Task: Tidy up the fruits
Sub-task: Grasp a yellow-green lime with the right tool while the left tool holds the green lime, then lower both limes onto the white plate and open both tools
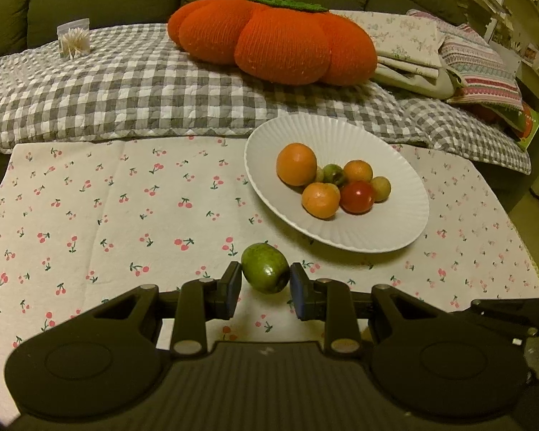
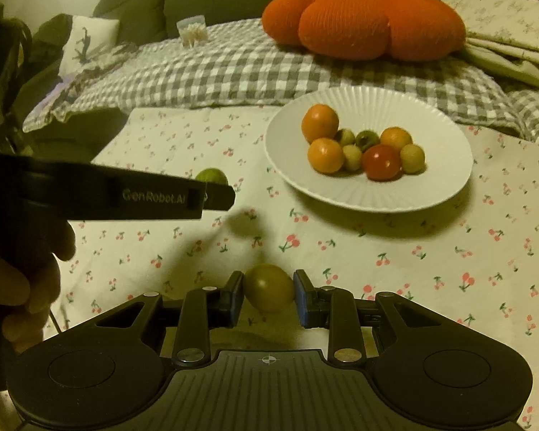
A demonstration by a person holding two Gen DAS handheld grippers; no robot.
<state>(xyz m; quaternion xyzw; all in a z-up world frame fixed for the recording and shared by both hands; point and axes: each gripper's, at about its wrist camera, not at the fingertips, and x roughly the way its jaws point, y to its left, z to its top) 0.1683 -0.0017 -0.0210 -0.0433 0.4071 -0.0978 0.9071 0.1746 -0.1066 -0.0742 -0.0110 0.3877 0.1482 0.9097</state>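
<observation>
A white ribbed plate (image 1: 395,194) (image 2: 431,133) on the cherry-print cloth holds several oranges (image 1: 296,164) (image 2: 319,123), a red tomato (image 1: 356,197) (image 2: 381,162) and small green fruits. My left gripper (image 1: 265,282) is shut on a green fruit (image 1: 265,268), held above the cloth short of the plate. In the right wrist view the left gripper (image 2: 212,194) shows from the side with that green fruit (image 2: 212,176) at its tip. My right gripper (image 2: 268,292) is shut on an olive-green fruit (image 2: 268,287), held above the cloth nearer than the plate.
Behind the table lies a grey checked quilt (image 1: 125,82) with an orange pumpkin cushion (image 1: 273,41) (image 2: 363,25), a jar of toothpicks (image 1: 73,38) and folded cloths (image 1: 431,54). A dark sofa back stands beyond. A hand (image 2: 25,287) holds the left gripper.
</observation>
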